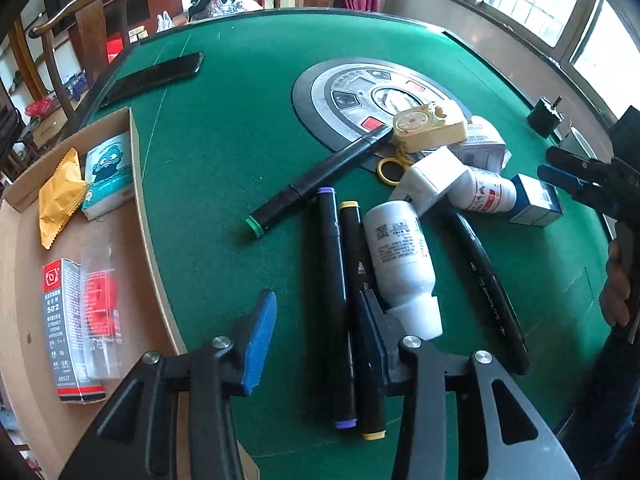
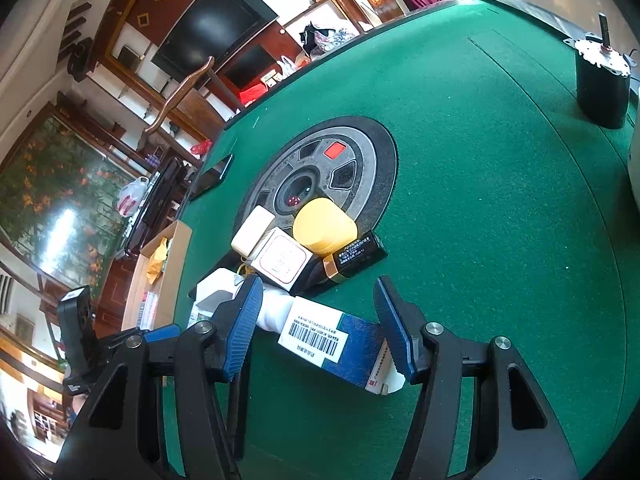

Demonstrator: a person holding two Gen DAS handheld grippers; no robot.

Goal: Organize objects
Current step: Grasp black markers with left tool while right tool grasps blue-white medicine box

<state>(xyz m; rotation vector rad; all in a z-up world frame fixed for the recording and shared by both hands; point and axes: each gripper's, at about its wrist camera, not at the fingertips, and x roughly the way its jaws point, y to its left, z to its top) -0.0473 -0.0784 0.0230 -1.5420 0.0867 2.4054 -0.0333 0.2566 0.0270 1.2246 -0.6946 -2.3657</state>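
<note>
Though apart astride purple marker (image 1: 334, 320), left gripper (image 1: 317, 302) near tray (image 1: 138, 184) edge (right gripper (image 2: 318, 286) apart, perhaps against blue box (image 2: 352, 344))

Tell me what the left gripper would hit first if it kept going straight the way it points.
Most likely the purple-capped marker, lying between the left gripper fingers beside the yellow-capped marker. The white bottle sits just right of that line; depth is hard to judge.

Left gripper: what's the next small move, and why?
Probably close the left gripper on the purple-capped marker. It lies along the gap between the fingers, but the left pad is visibly clear of it, so nothing is gripped. The yellow-capped marker lies tight beside it and may get caught too. The cardboard tray sits to the left.
</note>
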